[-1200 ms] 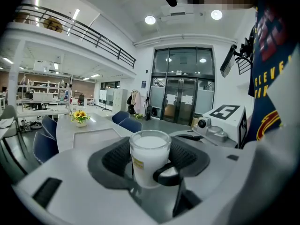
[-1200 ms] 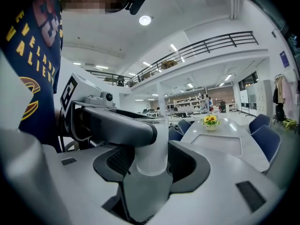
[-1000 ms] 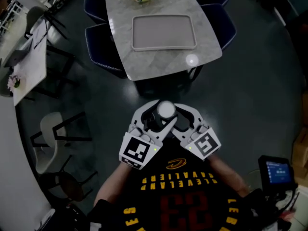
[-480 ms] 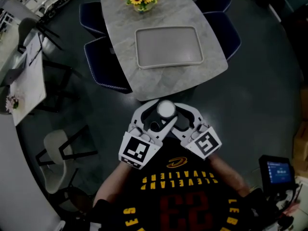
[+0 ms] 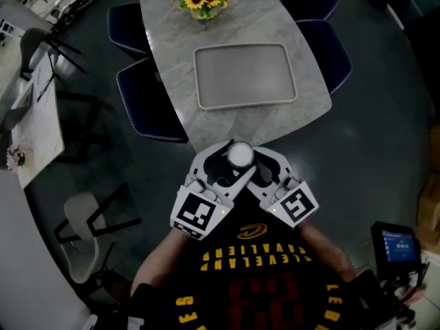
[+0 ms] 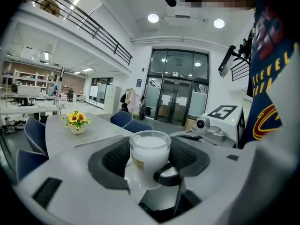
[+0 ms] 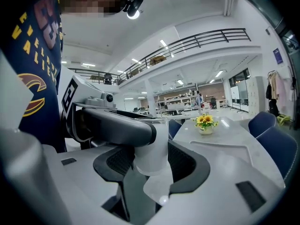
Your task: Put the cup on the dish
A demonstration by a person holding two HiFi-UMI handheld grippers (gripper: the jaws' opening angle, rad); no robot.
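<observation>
Dead centre of the head view, the left gripper (image 5: 223, 164) and right gripper (image 5: 260, 165) meet nose to nose, both pairs of jaws clamped on the white cup (image 5: 240, 155), just below the table (image 5: 168, 26) edge, apart from the dish (image 5: 245, 75) at upper centre.

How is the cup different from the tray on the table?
The cup is round and tall; the tray is flat and rectangular. The cup is held in the air by the left gripper and right gripper; the tray lies on the table. The cup looks white, the tray grey. Both are pale.
</observation>
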